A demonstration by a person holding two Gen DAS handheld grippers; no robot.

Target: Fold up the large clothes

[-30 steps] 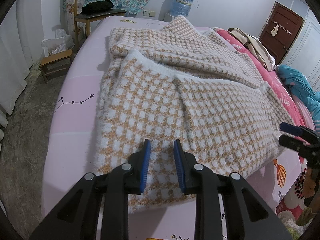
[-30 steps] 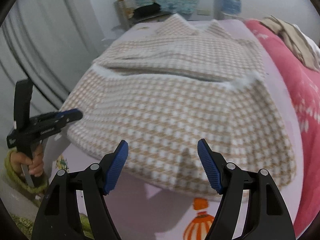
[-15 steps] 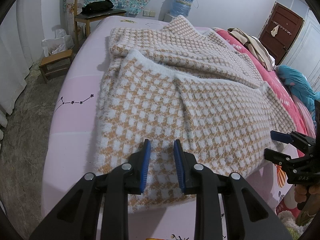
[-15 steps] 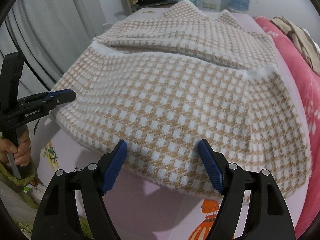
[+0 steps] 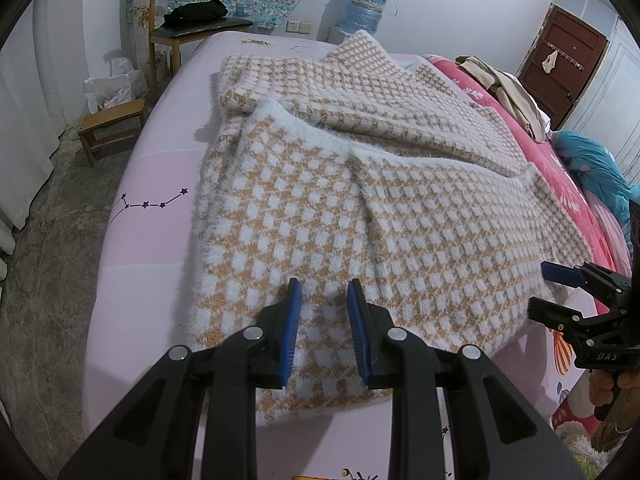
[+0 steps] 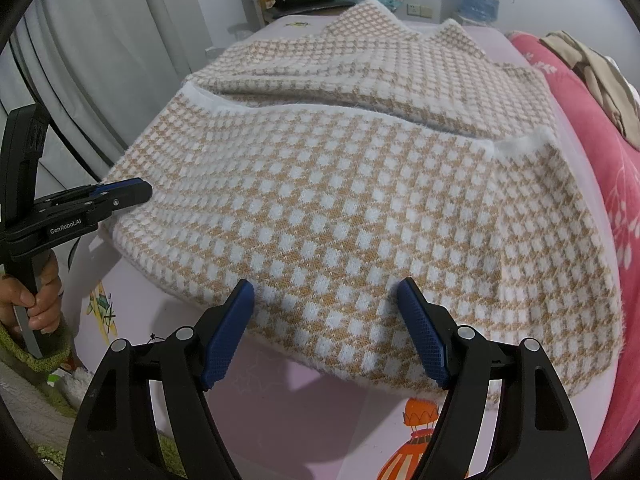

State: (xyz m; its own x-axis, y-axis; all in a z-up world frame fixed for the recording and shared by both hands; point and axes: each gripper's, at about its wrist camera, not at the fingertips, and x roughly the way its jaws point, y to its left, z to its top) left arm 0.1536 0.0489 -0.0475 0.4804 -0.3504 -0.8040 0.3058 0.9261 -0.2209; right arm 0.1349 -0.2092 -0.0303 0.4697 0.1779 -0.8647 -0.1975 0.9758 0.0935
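Now both tongs [image 5: 324, 304] [image 6: 326, 300] hover over the sweater's [image 5: 360, 216] near hem.

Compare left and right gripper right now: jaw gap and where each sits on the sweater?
The left gripper has a narrow jaw gap; the right gripper stands much wider. Left sits over the checked sweater near its left front corner; right sits at the front hem further right. Both point down at the hem, pads blue, with no fabric pinched.
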